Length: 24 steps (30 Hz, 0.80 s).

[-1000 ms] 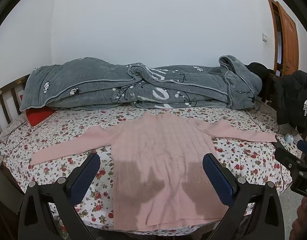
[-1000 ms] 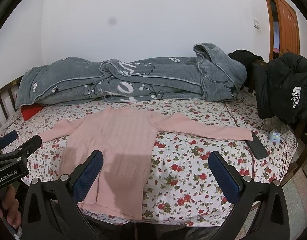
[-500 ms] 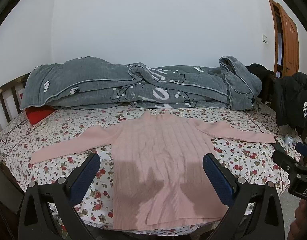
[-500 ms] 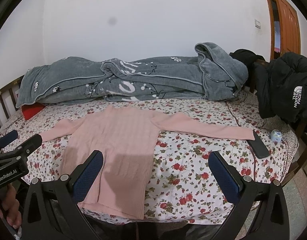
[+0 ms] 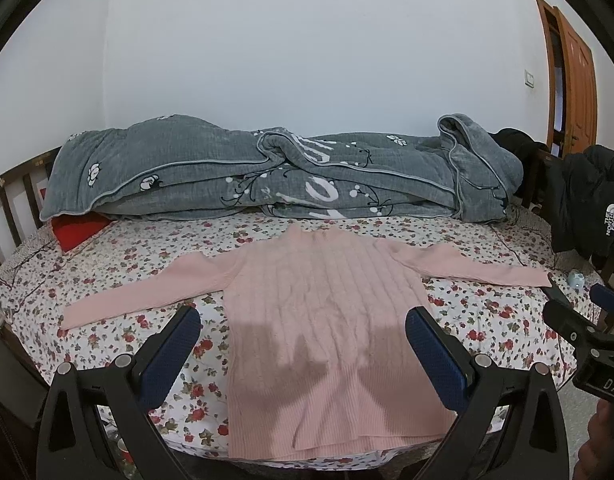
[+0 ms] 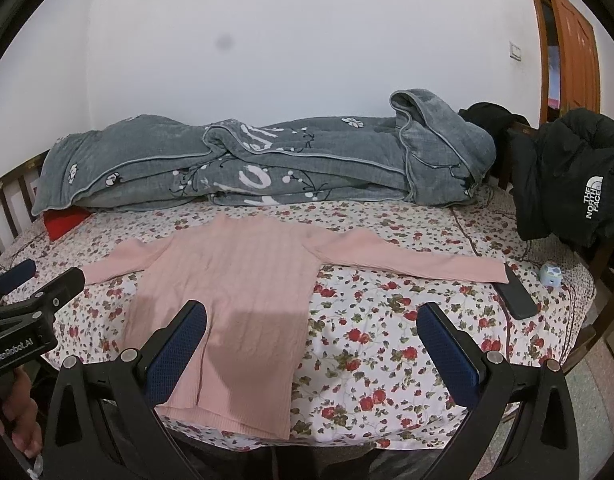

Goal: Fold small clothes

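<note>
The left gripper [image 5: 303,340], black-framed with blue padded fingers [image 5: 173,354], hovers above the near edge of the bed, its jaws spread wide and holding nothing. The right gripper [image 6: 313,342] is the same, jaws wide apart and empty, touching no cloth. Below them a pale pink ribbed knit sweater [image 5: 327,312] lies flat on the floral-print bed sheet [image 6: 387,340], hem nearest and hanging slightly over the edge, both sleeves stretched out sideways. By the right cuff rests a dark flat phone [image 6: 517,296] and a small pale blue object [image 6: 550,274]. Farther back a grey patterned quilt [image 5: 267,172] is heaped along the white wall, a black puffer jacket [image 6: 571,184] to its right.
</note>
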Each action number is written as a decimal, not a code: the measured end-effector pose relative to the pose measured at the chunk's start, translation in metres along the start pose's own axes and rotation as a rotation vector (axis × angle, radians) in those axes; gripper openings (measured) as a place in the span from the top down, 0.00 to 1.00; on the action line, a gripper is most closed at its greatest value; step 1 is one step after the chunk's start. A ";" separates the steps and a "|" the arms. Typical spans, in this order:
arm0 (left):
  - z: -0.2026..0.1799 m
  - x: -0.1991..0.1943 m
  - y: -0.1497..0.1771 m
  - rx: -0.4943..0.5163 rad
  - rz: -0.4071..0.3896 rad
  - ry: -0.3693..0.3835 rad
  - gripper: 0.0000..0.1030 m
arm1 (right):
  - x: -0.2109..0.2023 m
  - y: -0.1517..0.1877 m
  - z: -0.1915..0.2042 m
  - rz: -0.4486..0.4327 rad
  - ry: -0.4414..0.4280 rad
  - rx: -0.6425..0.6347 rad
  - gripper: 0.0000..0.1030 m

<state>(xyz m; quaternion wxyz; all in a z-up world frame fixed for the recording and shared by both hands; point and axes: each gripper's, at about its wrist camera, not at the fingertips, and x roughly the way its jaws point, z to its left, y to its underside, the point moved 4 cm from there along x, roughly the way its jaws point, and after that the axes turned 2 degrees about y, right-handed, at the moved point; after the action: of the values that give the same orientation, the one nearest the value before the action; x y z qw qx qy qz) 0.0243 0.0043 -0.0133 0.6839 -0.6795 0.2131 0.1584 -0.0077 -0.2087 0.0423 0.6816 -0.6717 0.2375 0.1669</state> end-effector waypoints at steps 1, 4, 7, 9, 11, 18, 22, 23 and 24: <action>0.000 0.000 -0.001 0.000 -0.001 0.001 0.00 | 0.000 0.000 0.000 0.002 -0.002 0.004 0.00; 0.001 -0.001 -0.001 -0.003 0.000 0.003 0.00 | 0.002 0.001 0.000 0.008 0.005 0.001 0.00; 0.001 -0.001 -0.001 -0.006 -0.002 0.004 0.00 | 0.002 0.000 0.003 0.002 0.013 -0.013 0.00; 0.001 0.000 -0.001 -0.006 -0.001 0.004 0.00 | 0.002 0.000 0.004 0.001 0.013 -0.017 0.00; 0.001 -0.001 -0.001 -0.004 -0.001 0.002 0.00 | 0.002 0.000 0.005 0.000 0.014 -0.020 0.00; 0.002 0.000 0.001 -0.003 -0.002 0.003 0.00 | 0.001 0.000 0.006 -0.003 0.012 -0.021 0.00; 0.003 0.001 0.003 -0.016 0.006 0.012 0.00 | 0.000 0.000 0.005 -0.008 0.005 -0.019 0.00; 0.003 0.002 0.003 -0.019 0.006 0.011 0.00 | 0.000 0.000 0.005 -0.011 0.002 -0.019 0.00; 0.003 0.002 0.003 -0.019 0.006 0.009 0.00 | -0.001 0.000 0.005 -0.013 -0.001 -0.018 0.00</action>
<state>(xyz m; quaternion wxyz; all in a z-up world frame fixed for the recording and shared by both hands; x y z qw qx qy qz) 0.0249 0.0073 -0.0170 0.6760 -0.6860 0.2168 0.1596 -0.0079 -0.2033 0.0426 0.6767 -0.6793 0.2313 0.1648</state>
